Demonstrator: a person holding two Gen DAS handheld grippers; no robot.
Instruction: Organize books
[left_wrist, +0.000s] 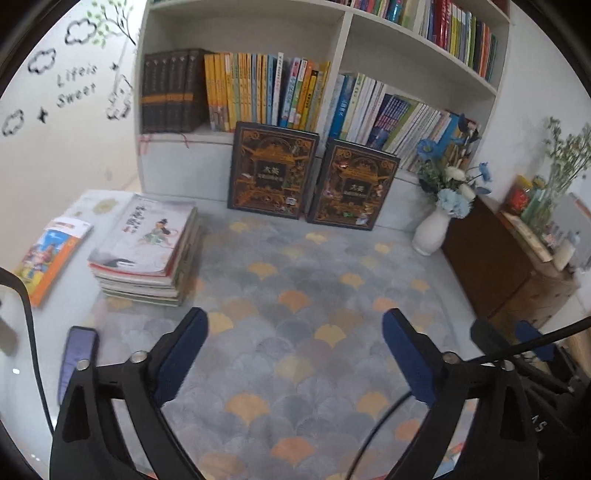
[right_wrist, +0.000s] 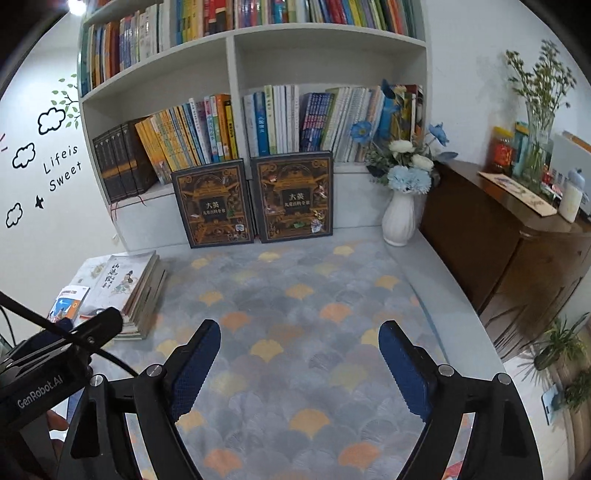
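Two large dark ornate books lean upright against the white bookshelf's base, one on the left (left_wrist: 272, 170) (right_wrist: 213, 204) and one on the right (left_wrist: 352, 184) (right_wrist: 294, 195). A stack of flat books (left_wrist: 146, 251) (right_wrist: 127, 291) lies at the rug's left edge, with an orange book (left_wrist: 50, 254) (right_wrist: 68, 302) beside it. My left gripper (left_wrist: 295, 321) hangs open above the rug with nothing between its blue pads. My right gripper (right_wrist: 299, 334) is also open and empty, well short of the leaning books. The left gripper's body (right_wrist: 55, 354) shows at the right wrist view's lower left.
The bookshelf (left_wrist: 343, 44) (right_wrist: 231, 48) holds rows of upright books. A white vase of blue flowers (left_wrist: 434, 229) (right_wrist: 399, 218) stands right of the leaning books, by a brown wooden cabinet (left_wrist: 495, 266) (right_wrist: 517, 251) with jars on it. A grey scalloped rug (left_wrist: 295, 288) covers the floor.
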